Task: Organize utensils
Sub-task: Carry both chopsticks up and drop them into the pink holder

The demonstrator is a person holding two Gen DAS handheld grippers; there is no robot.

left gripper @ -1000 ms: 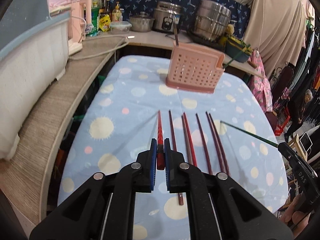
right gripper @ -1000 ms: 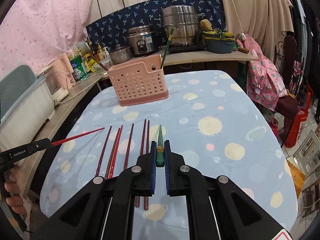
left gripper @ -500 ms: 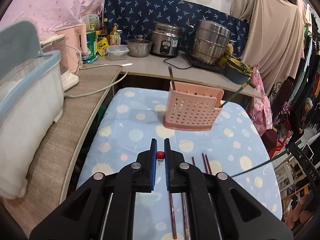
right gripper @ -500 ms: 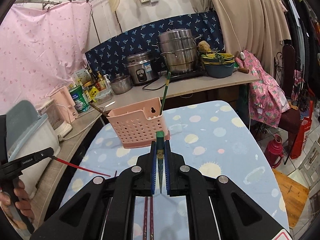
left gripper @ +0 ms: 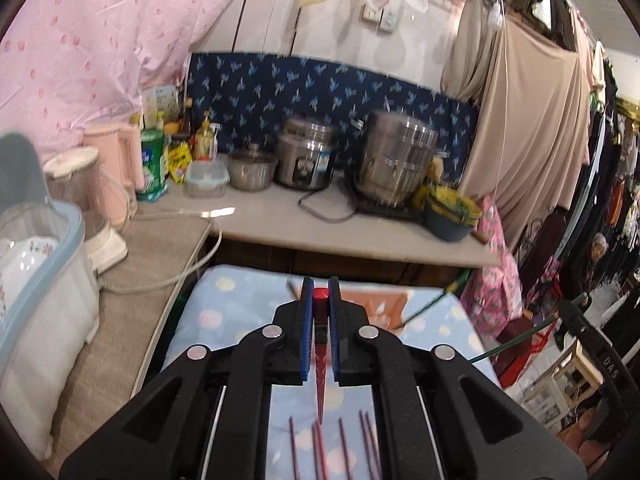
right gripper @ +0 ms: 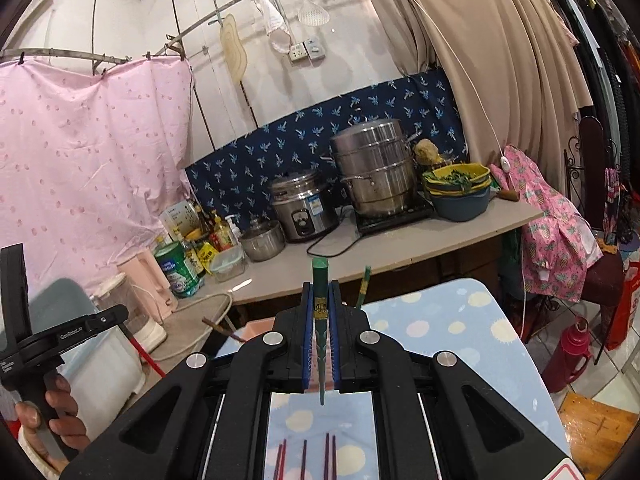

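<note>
Red chopstick (left gripper: 321, 334) tapers downward; green chopstick (right gripper: 320, 312) likewise.

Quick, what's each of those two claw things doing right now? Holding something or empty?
Left gripper: closed on a red chopstick, tip pointing down.
Right gripper: closed on a green chopstick, tip pointing down.

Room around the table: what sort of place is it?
Most likely a home kitchen: a rice cooker and steamer pot stand on the counter, with condiment bottles beside them. Clothes hang at the right.
</note>
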